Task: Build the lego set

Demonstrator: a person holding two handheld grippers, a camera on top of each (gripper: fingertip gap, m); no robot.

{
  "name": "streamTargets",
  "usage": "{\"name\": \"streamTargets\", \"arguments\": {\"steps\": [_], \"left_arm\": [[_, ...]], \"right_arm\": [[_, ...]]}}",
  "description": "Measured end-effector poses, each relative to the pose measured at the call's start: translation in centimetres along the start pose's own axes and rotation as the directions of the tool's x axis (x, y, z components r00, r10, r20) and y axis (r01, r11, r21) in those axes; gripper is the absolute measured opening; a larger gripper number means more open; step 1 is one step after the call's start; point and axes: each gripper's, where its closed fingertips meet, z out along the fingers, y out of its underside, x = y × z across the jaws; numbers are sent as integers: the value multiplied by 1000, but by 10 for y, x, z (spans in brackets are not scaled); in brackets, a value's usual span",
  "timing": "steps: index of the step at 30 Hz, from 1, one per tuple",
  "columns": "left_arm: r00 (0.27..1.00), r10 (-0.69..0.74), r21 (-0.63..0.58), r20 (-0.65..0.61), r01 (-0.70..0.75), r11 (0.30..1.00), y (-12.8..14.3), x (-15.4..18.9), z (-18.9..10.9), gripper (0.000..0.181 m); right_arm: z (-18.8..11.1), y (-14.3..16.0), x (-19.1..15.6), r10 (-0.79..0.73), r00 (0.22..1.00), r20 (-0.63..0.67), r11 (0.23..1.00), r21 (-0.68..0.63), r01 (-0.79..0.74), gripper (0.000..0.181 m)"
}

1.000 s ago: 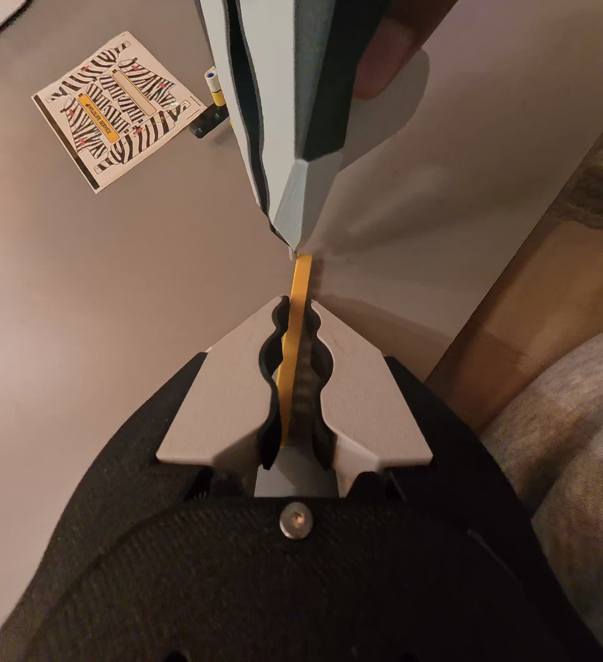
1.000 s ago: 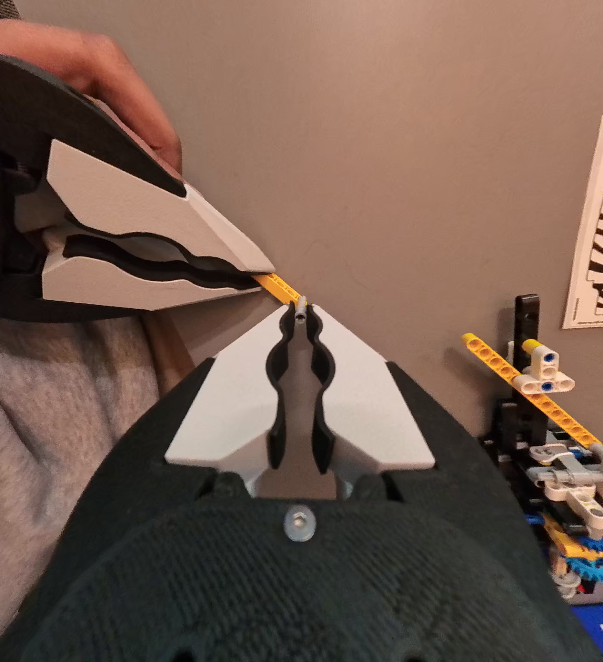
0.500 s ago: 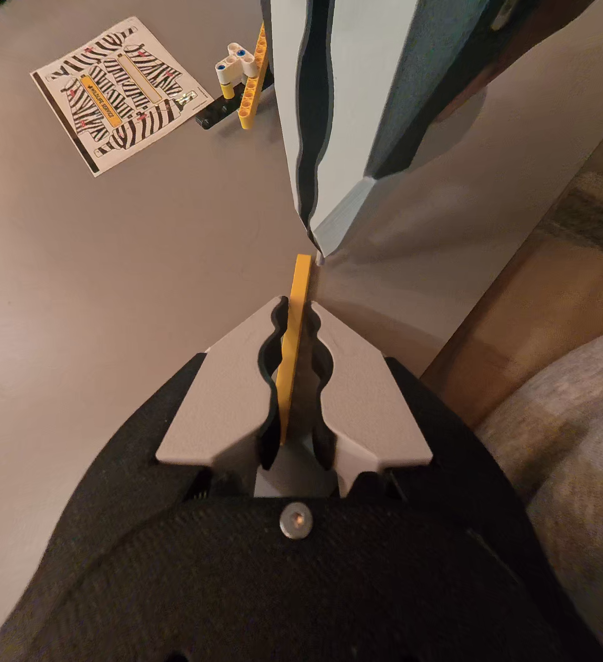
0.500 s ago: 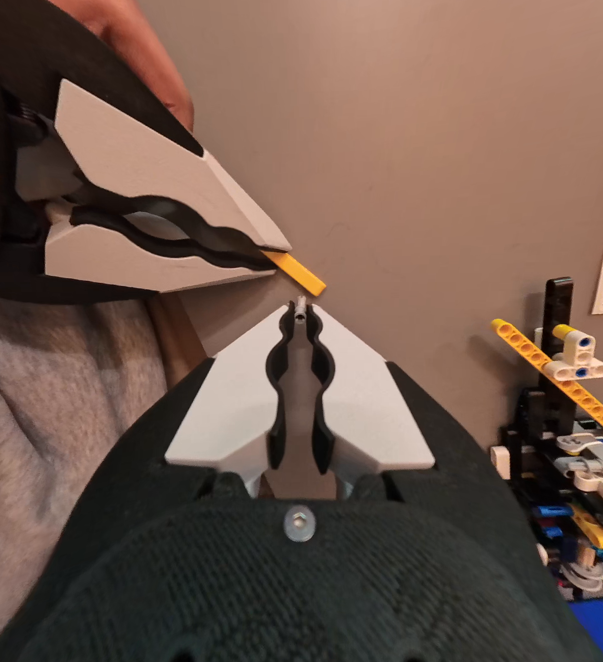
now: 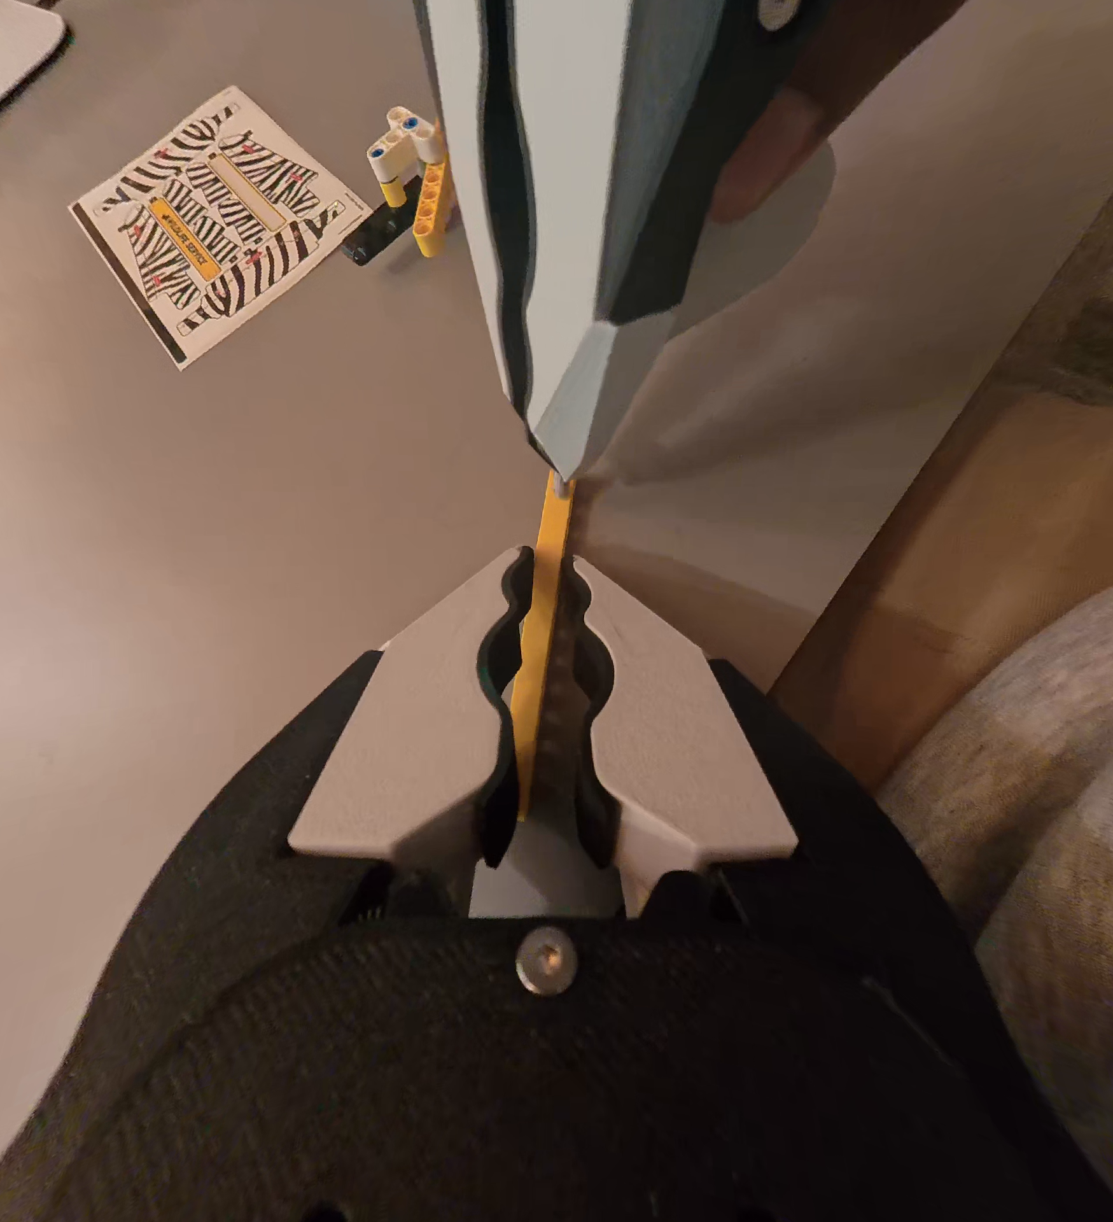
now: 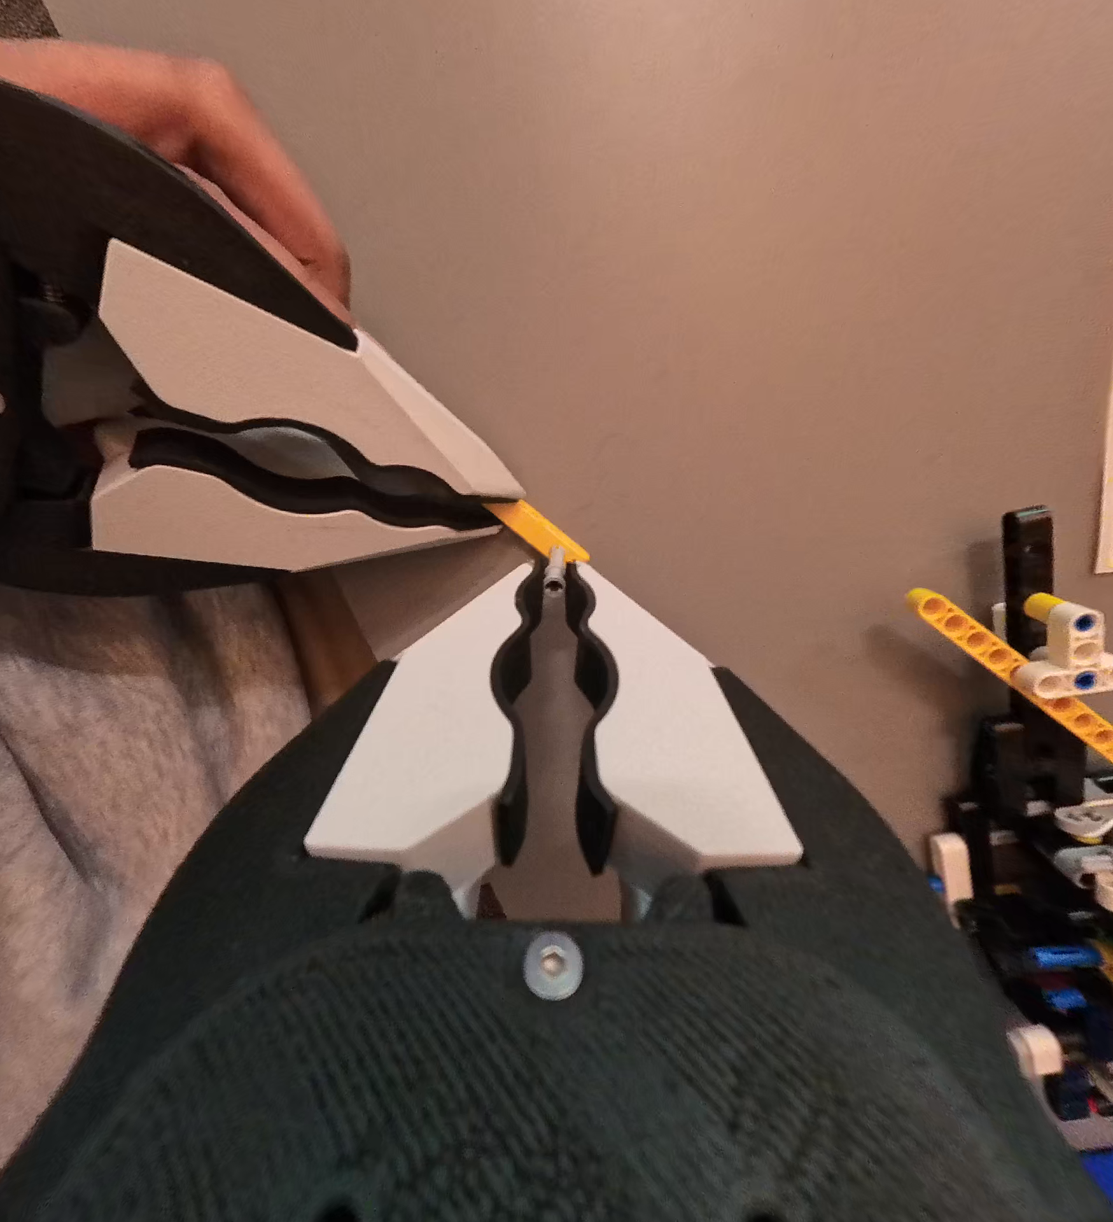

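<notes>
Hovering over a grey tabletop [image 5: 143,529], both grippers are clamped: left [image 5: 550,562] on yellow beam [image 5: 543,635], right [image 6: 557,569] on grey pin [image 6: 555,576].

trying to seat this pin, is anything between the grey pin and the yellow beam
Nothing visible does. The grey pin in the right hand-held gripper sits right at the tip of the yellow beam held by the left hand-held gripper.

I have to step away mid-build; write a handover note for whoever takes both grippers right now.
Left gripper: shut on the yellow beam, whose end sticks out past the fingers.
Right gripper: shut on a small grey pin, its tip at the beam's free end.
Partly built model stands on the table beside the sticker sheet.
Left: seat the pin, then add the beam to the model.
</notes>
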Motion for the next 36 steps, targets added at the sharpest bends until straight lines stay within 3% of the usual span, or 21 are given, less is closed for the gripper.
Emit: {"name": "streamTargets", "arguments": {"steps": [8,18,26,36], "left_arm": [[997,-53,12,-49,54,998,1,4,-2,23],[976,-163,26,-144,168,985,-6,5,0,27],[976,-162,-10,-142,162,987,-5,13,9,18],[977,-164,-5,-138,165,986,-5,13,9,7]], "right_arm": [[4,14,-7,38,999,-3,999,1,-38,4],[-13,7,1,19,998,-53,1000,11,-18,4],[-5,8,0,-69,997,-35,994,-91,66,4],[-1,10,0,-60,998,-11,988,-141,58,4]]}}
